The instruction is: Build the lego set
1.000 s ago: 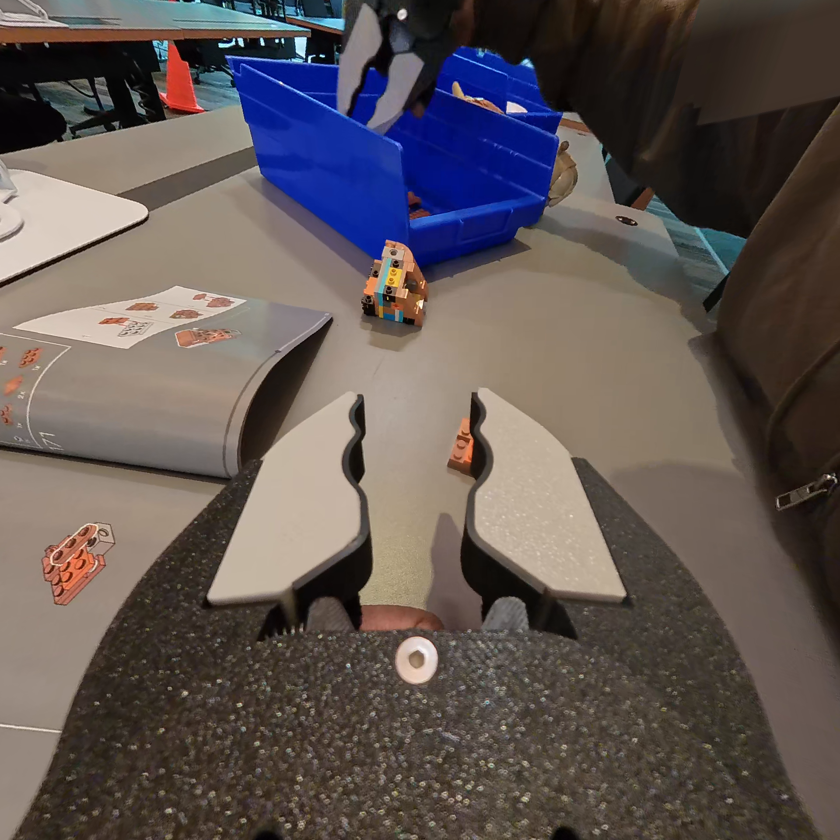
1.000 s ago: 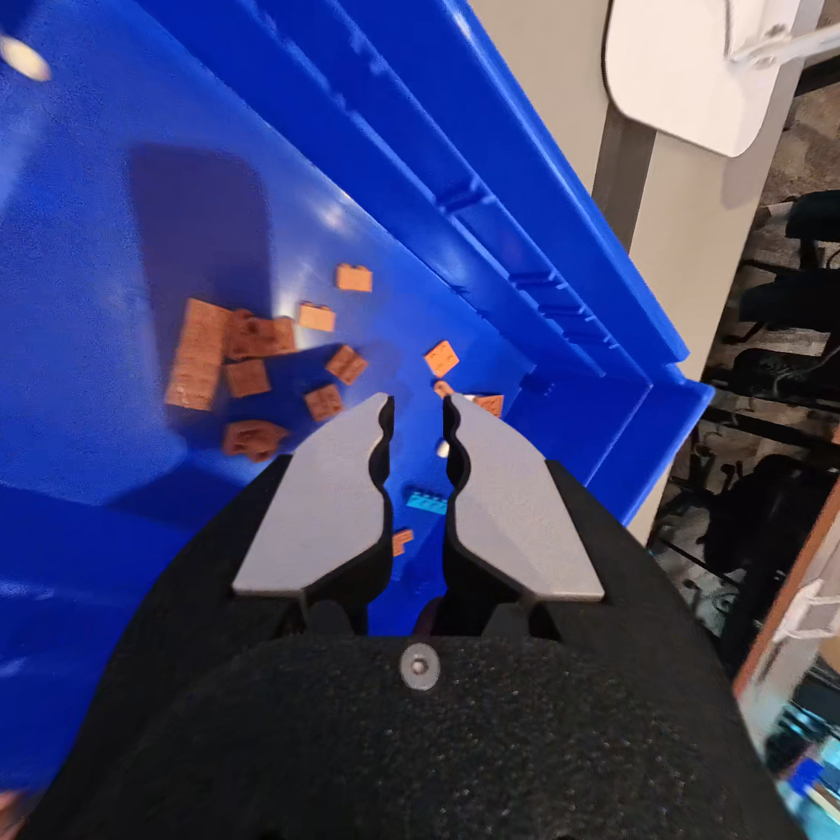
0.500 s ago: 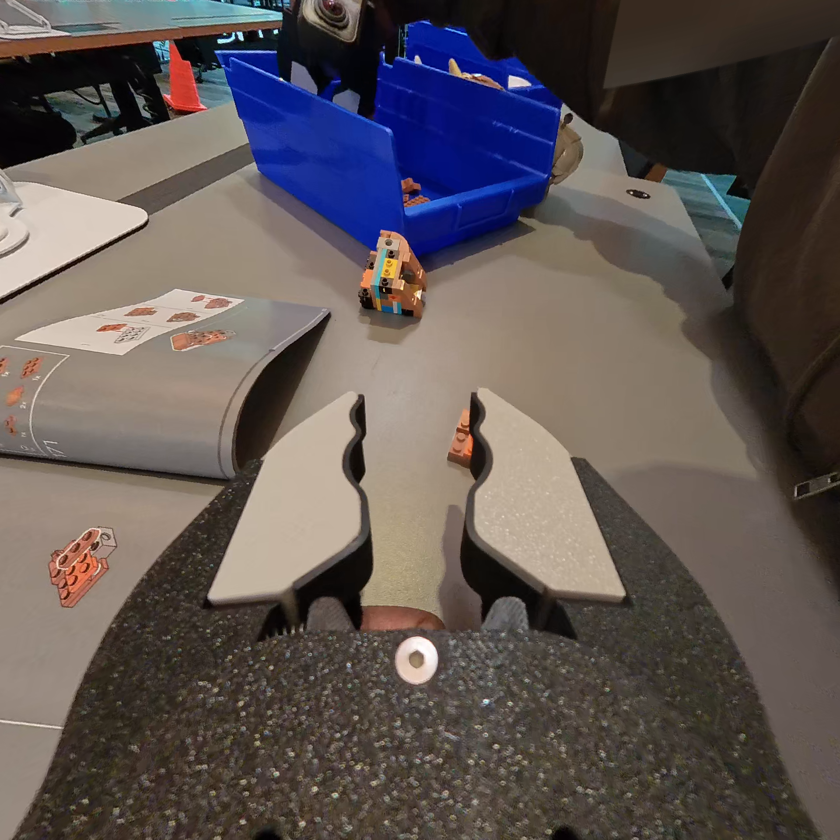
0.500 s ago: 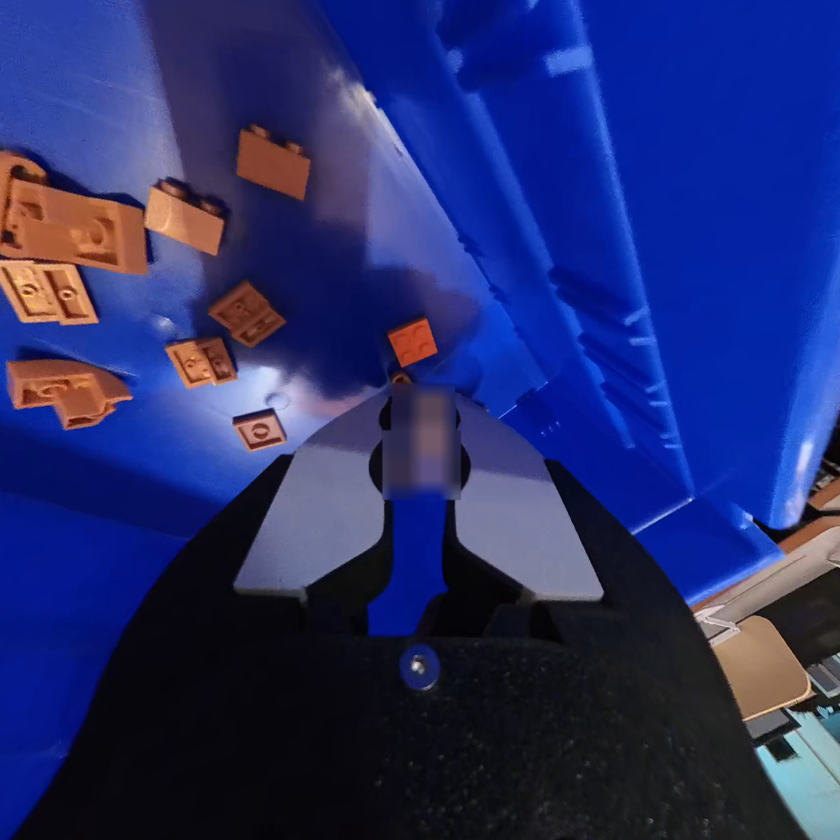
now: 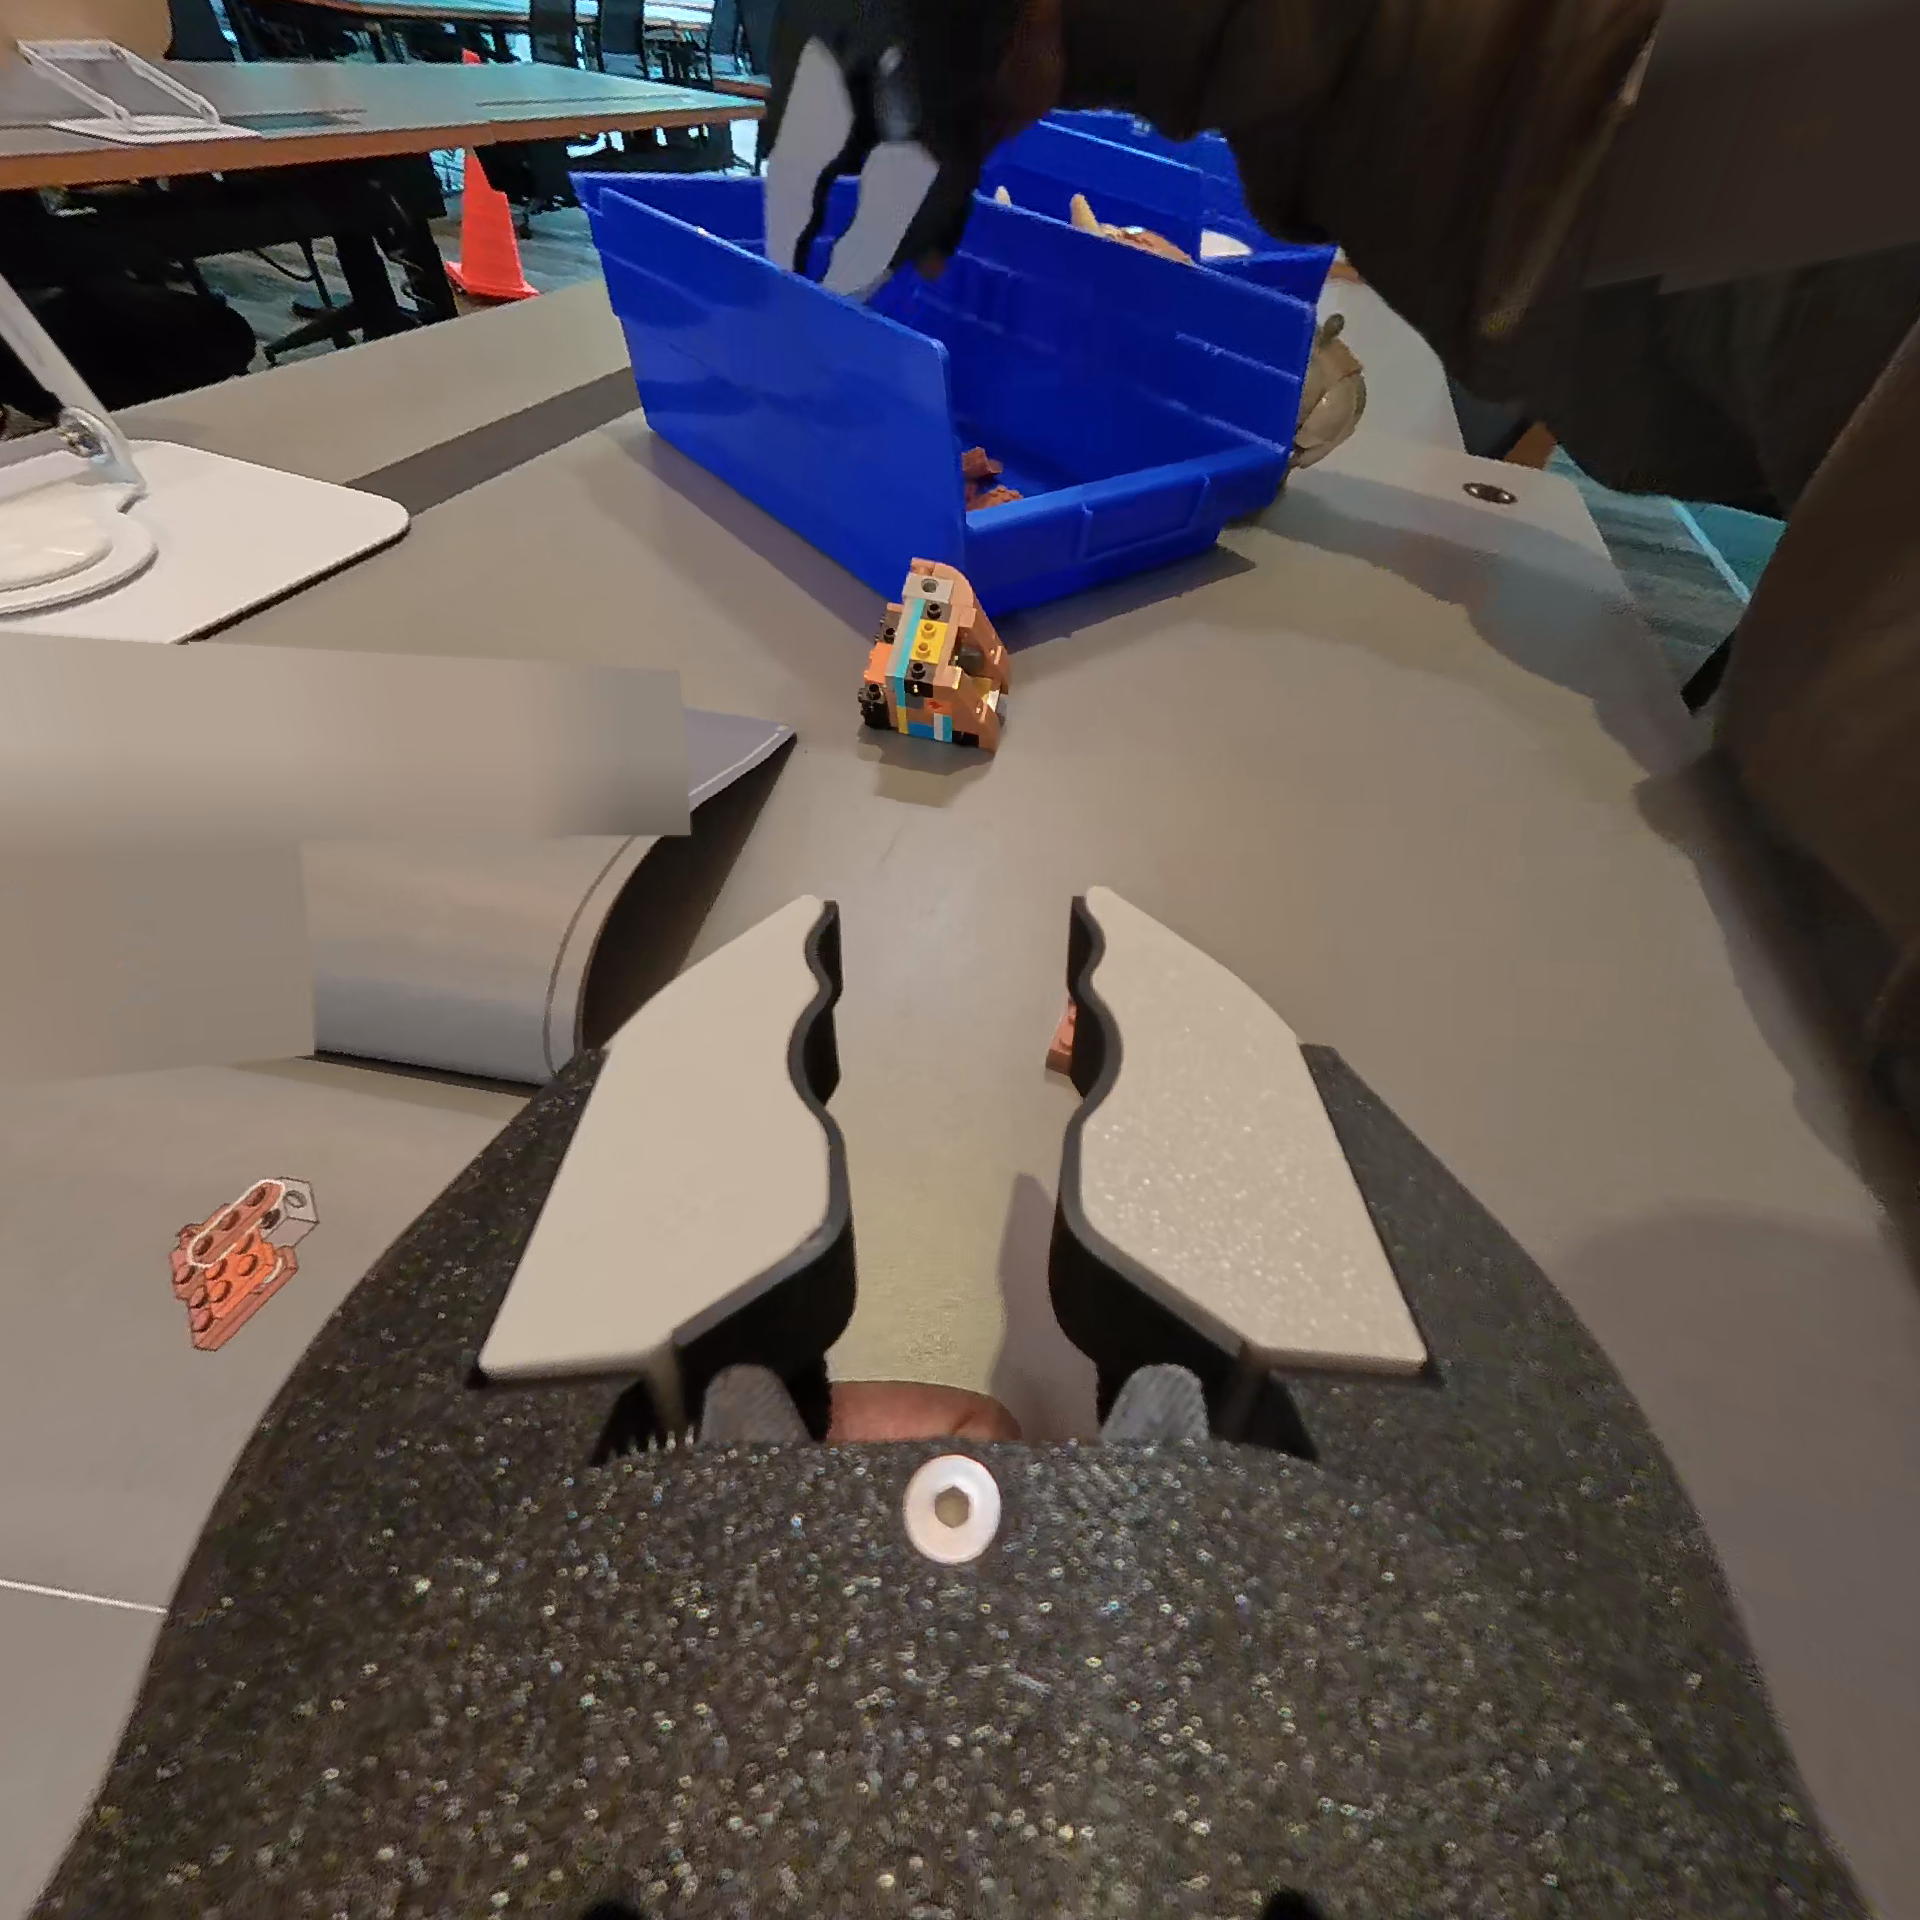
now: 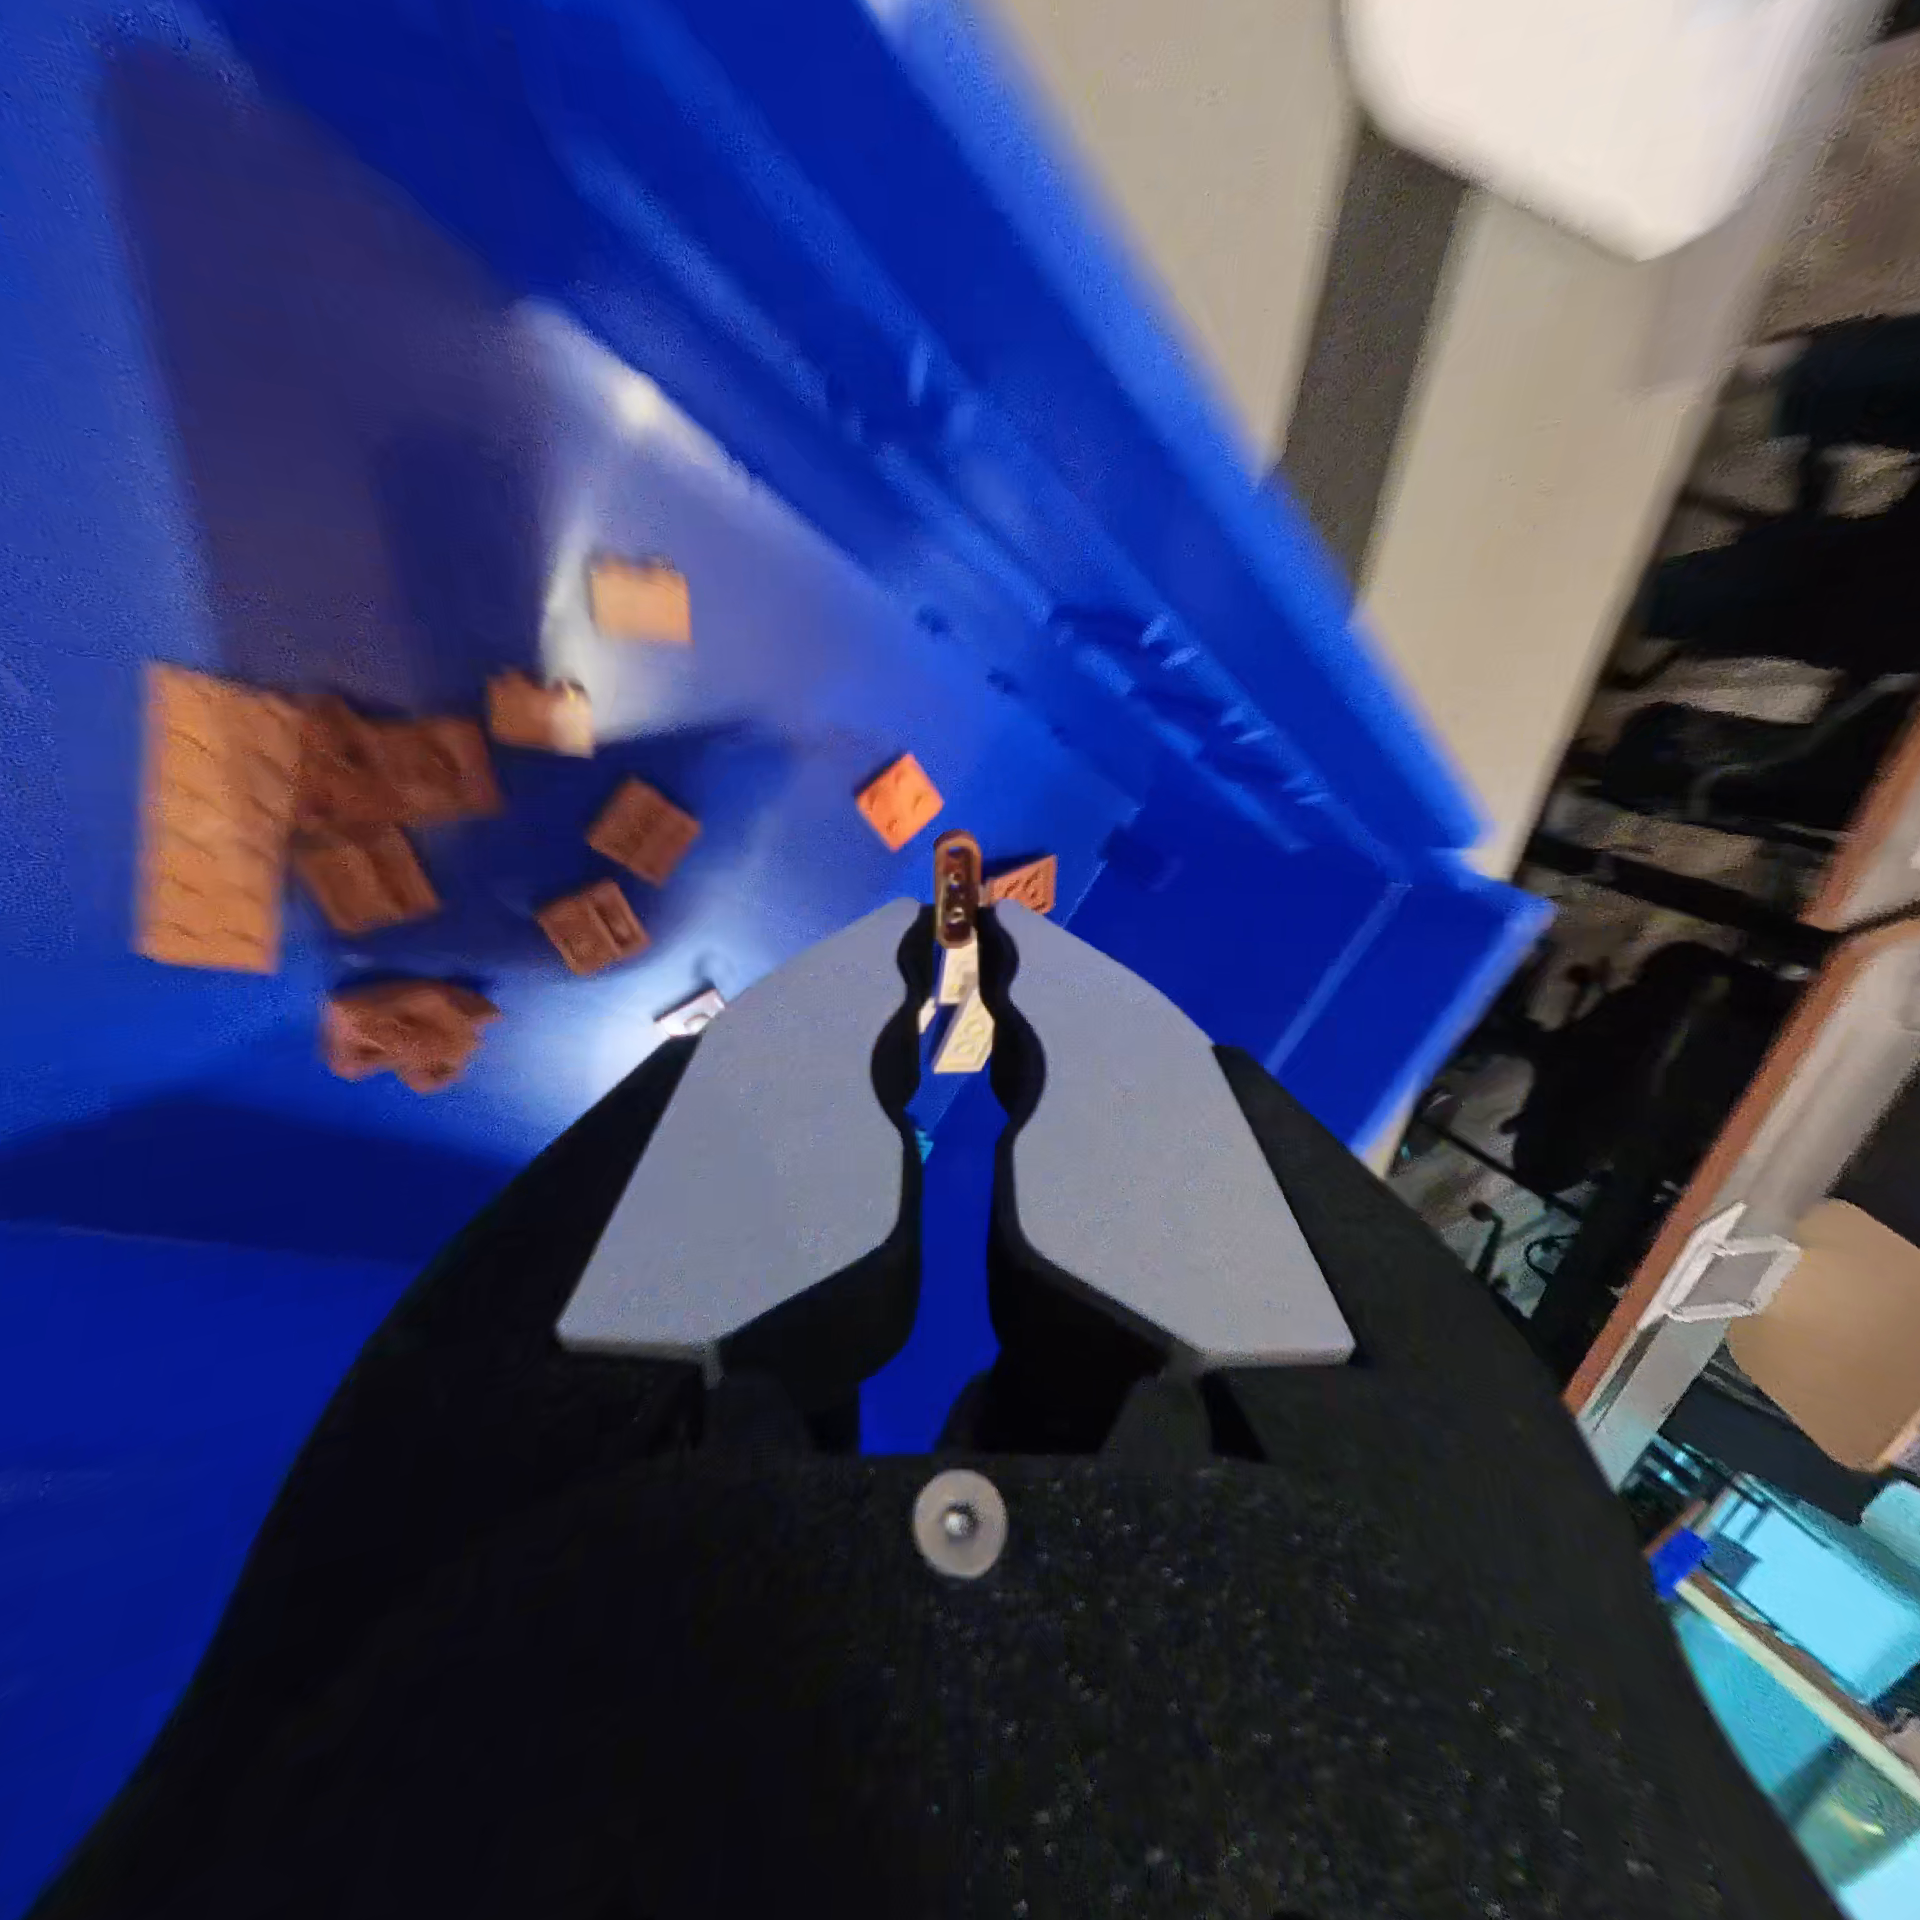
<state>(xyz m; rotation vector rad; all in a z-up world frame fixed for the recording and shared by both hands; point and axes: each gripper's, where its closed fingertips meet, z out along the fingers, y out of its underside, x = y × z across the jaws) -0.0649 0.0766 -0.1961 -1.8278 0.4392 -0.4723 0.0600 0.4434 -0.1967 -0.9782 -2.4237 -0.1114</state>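
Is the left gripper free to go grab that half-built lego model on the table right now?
Probably yes: the left gripper is open and empty, and bare table lies between it and the model.

An orange cone (image 5: pixel 486 244) is standing on the floor beyond the grey table (image 5: pixel 1351 831), near dark chair legs. A white base plate (image 5: pixel 208 551) is lying flat on the table's left side, carrying a clear upright stand (image 5: pixel 62 416); the right wrist view is showing the same plate (image 6: pixel 1621 114) blurred. A far wooden-edged table (image 5: pixel 364 114) is holding 1 clear holder (image 5: pixel 114 99). A rounded tan object (image 5: pixel 1330 395) is sitting just behind the blue bin (image 5: pixel 810 416), touching its far corner. 1 dark round grommet (image 5: pixel 1489 492) is showing in the tabletop nearby. A brown jacket (image 5: pixel 1829 623) is filling the right edge.
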